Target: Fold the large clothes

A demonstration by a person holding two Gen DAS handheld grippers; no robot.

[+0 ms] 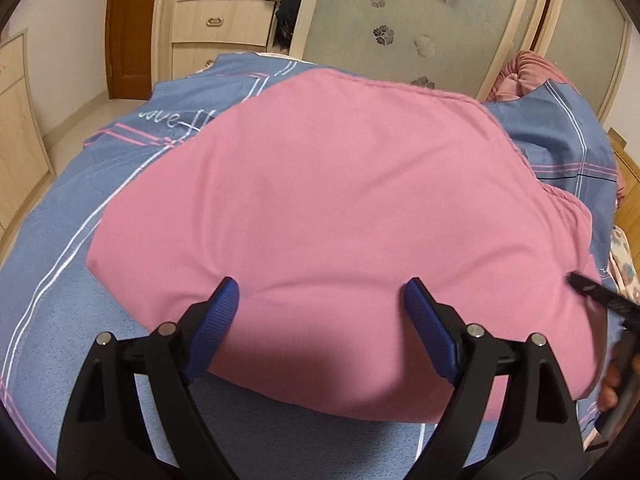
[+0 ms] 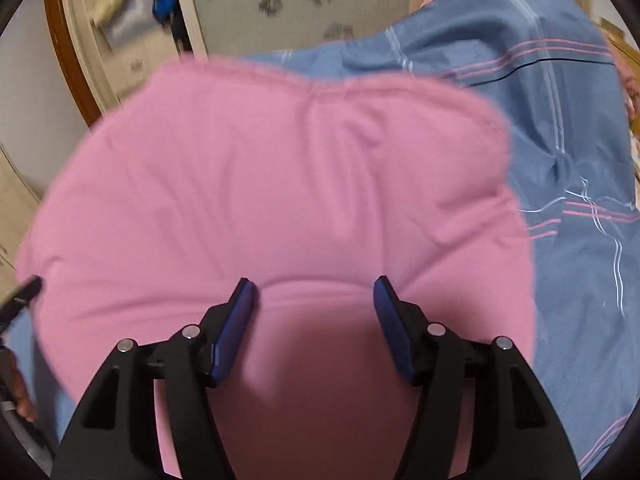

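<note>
Two wide-spread grippers, left gripper point(image 1: 320, 300) and right gripper point(image 2: 316, 300), hold nothing: pinch the pink garment point(image 1: 340, 200) hem at 6 o'clock evenly, then fold toward 12.

A plain pink garment point(image 1: 340, 208) fills the middle of both views, without print or stripe. Under it lies a blue-grey bedsheet point(image 1: 60, 248) crossed by thin white and pink lines, with one dark line at the right of the frame and white script lettering at upper left. The left gripper point(image 1: 320, 300) and the right gripper point(image 2: 314, 294) are black with ribbed blue pads. At the top, the frosted wardrobe door point(image 1: 420, 20) is grey-green with dark flower motifs in a cream wooden frame.
</note>
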